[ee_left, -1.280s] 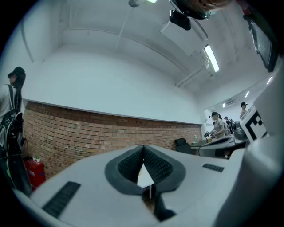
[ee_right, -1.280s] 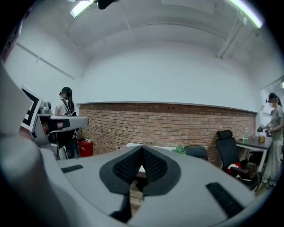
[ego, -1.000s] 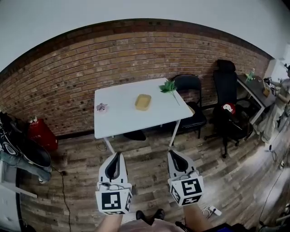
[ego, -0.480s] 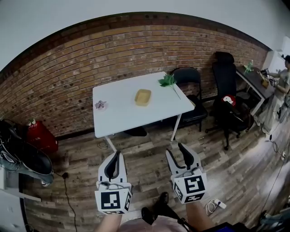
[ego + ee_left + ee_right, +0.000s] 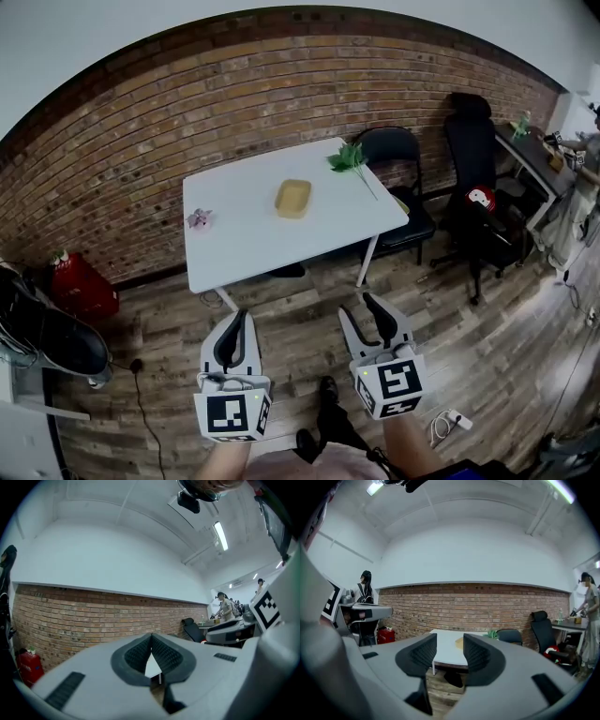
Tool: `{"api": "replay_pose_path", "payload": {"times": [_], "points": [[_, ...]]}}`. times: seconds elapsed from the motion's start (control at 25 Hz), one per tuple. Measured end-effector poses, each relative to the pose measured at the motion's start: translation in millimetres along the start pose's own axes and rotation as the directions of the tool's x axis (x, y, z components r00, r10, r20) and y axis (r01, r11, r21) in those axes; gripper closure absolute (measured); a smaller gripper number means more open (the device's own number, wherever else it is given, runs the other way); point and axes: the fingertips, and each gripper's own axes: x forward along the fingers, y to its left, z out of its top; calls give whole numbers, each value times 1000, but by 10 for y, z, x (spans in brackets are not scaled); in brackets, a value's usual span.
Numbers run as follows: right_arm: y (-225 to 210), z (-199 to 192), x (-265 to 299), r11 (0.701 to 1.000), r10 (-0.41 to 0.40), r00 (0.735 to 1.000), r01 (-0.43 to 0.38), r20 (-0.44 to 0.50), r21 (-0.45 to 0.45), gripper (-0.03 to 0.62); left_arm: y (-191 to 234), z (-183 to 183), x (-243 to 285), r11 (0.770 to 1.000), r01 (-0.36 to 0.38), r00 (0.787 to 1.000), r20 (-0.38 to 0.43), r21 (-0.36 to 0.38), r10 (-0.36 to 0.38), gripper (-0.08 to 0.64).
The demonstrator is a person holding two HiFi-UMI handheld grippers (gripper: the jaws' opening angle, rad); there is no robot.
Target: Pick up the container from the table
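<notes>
Yellow shallow rectangular container mid white desk, well ahead of you.
It lies at 11 o'clock from your right tool, which is wide, empty, jaws closing, and aimed at it; at 1 o'clock from your left tool, clenched, empty.

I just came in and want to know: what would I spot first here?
A big red brick wall runs across the back of the room. In front of it stands a white rectangular table with a shallow yellow square container in its middle, a small pink thing at its left edge and a green leafy sprig at its far right corner.
</notes>
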Motion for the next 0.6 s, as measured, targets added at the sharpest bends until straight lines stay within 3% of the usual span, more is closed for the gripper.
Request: {"api": "replay_pose_path", "payload": {"times": [0.28,0.6], "points": [[-308,-77,688,999,30,999,-29,-24,15,416,152,-157,665,1000,-23,999,-40,12,23,551],[-674,34,1369,996,91,996,-91,-21,20,418,250,-100,1340,997,-76,996,-45,31,77,551]]}}
